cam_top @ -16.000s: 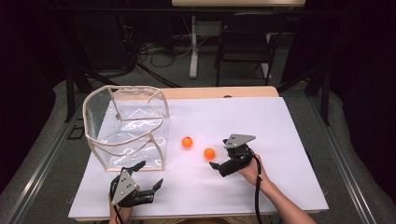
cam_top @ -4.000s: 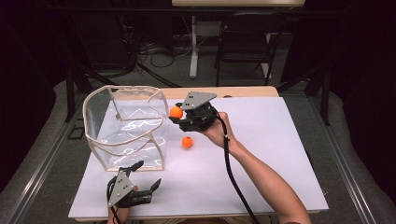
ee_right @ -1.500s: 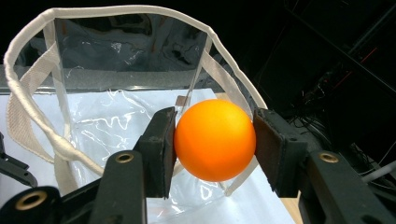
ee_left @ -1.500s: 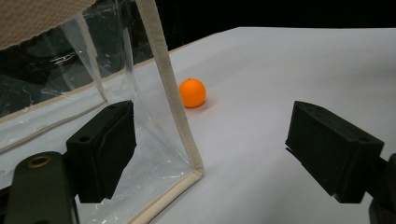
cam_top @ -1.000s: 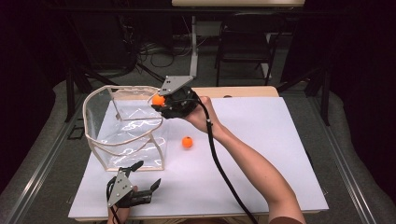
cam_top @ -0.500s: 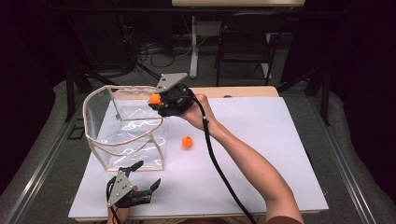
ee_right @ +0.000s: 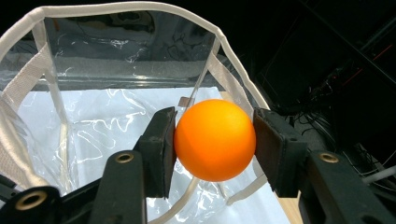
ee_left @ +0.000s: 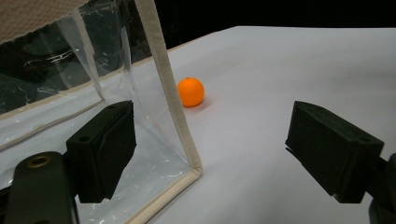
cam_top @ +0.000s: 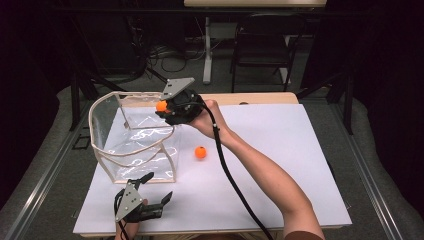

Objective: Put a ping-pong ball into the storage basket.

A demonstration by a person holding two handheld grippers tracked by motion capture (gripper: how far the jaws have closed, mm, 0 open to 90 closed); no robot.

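Note:
My right gripper [cam_top: 163,107] [ee_right: 215,140] is shut on an orange ball [cam_top: 161,106] [ee_right: 215,140] and holds it in the air over the right rim of a clear plastic bag [cam_top: 131,140] [ee_right: 93,121] with white trim. A second orange ball [cam_top: 200,152] [ee_left: 191,91] lies on the white table to the right of the bag. My left gripper [cam_top: 150,189] [ee_left: 210,154] rests open near the table's front edge, just in front of the bag's near right corner [ee_left: 187,163], with nothing between its jaws.
The white tabletop [cam_top: 280,150] spreads wide to the right of the bag. A wooden strip [cam_top: 250,98] runs along its far edge. A dark chair [cam_top: 260,45] and cables stand on the floor beyond.
My right gripper has carried the orange ball from the table up and left to the bag's rim, and only slightly in the last second. The left gripper has stayed put.

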